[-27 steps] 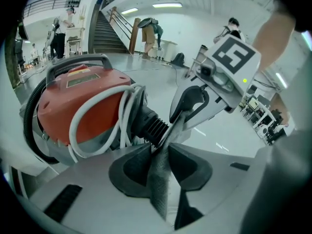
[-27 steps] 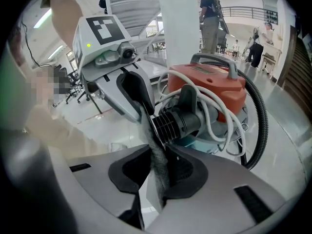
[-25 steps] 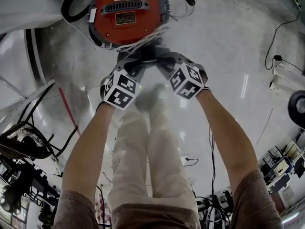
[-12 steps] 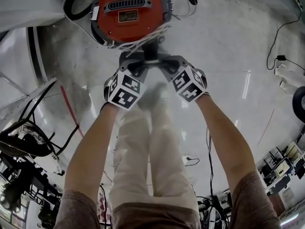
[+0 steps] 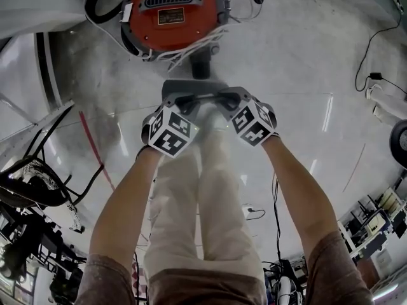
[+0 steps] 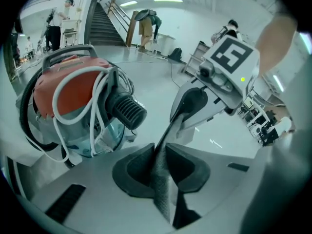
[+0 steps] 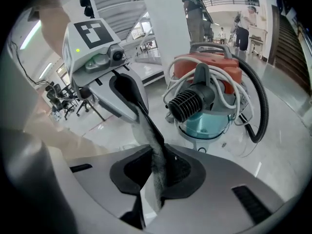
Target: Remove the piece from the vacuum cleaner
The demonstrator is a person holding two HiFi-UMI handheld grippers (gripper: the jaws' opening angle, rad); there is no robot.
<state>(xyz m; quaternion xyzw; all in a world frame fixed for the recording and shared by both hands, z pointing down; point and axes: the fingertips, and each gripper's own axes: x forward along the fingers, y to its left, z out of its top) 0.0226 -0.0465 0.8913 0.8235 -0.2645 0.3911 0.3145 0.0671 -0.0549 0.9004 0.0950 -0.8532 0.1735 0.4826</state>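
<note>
Both grippers have hold of the same flat grey piece [image 5: 191,86], one at each end. The left gripper [image 5: 183,100] is closing its jaws with the piece's edge pinched between them, and the right gripper [image 5: 224,98] is clamped down on the other end. The piece hangs above the floor [image 5: 305,56], just off the black port [image 5: 200,65] of the orange vacuum cleaner [image 5: 168,11], not touching it.
</note>
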